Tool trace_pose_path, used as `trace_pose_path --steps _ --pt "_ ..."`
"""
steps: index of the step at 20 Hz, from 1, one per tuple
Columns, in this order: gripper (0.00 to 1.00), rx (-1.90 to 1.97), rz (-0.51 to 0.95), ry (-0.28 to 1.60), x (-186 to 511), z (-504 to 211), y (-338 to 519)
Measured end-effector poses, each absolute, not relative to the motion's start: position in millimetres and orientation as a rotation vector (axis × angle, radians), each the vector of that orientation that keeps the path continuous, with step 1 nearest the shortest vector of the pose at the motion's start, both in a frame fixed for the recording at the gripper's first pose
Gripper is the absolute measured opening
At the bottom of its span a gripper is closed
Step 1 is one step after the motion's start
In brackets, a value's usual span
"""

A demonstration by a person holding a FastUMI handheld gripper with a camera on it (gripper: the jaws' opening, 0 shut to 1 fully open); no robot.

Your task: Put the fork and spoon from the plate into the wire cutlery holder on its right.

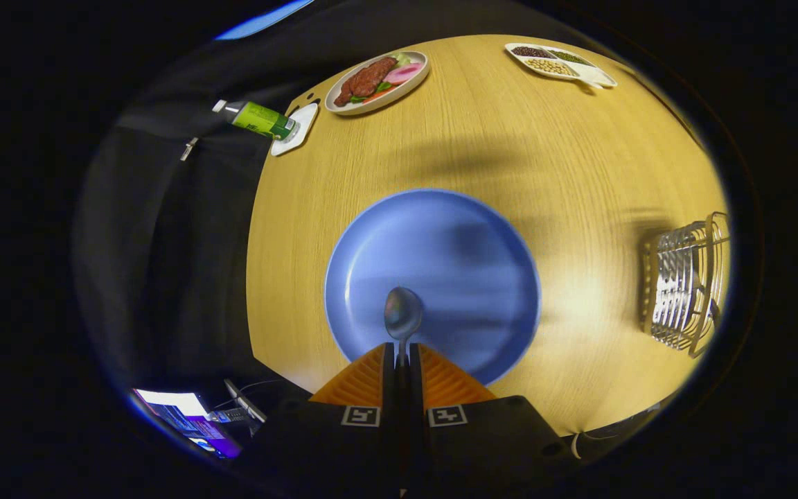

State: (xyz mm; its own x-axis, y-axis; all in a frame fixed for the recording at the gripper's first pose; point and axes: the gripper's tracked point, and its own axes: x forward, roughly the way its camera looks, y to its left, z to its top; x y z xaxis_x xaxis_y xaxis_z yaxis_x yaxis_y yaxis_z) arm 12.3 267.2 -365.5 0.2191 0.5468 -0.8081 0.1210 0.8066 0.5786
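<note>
The tongs (402, 360) are closed narrow on the handle of the shiny metal spoon (402, 313), whose bowl sticks straight ahead of the fingertips over the round blue plate (433, 277) at the centre of the frame, its long axis in line with the fingers. The silver wire cutlery holder (686, 284) stands well apart at the right of the frame on the pale wooden worktop (579, 173), so the coming move is, I judge, a carry rightward. Something metal seems to stand in the holder, perhaps the fork; the plate holds nothing else.
</note>
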Motion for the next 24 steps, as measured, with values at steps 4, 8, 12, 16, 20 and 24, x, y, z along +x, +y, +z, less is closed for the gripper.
trace_pose_path --steps 4,8,12,16,20,24 --pt "0.10 0.661 0.323 1.277 14 -334 230" --pt "0.10 0.727 0.310 1.214 15 -297 186" --pt "0.10 0.713 0.260 1.157 12 -273 123" --pt "0.10 0.663 0.186 1.161 3 -268 54" --pt "0.10 0.618 0.131 1.223 -10 -281 17" --pt "0.10 0.588 0.090 1.293 -14 -304 9"
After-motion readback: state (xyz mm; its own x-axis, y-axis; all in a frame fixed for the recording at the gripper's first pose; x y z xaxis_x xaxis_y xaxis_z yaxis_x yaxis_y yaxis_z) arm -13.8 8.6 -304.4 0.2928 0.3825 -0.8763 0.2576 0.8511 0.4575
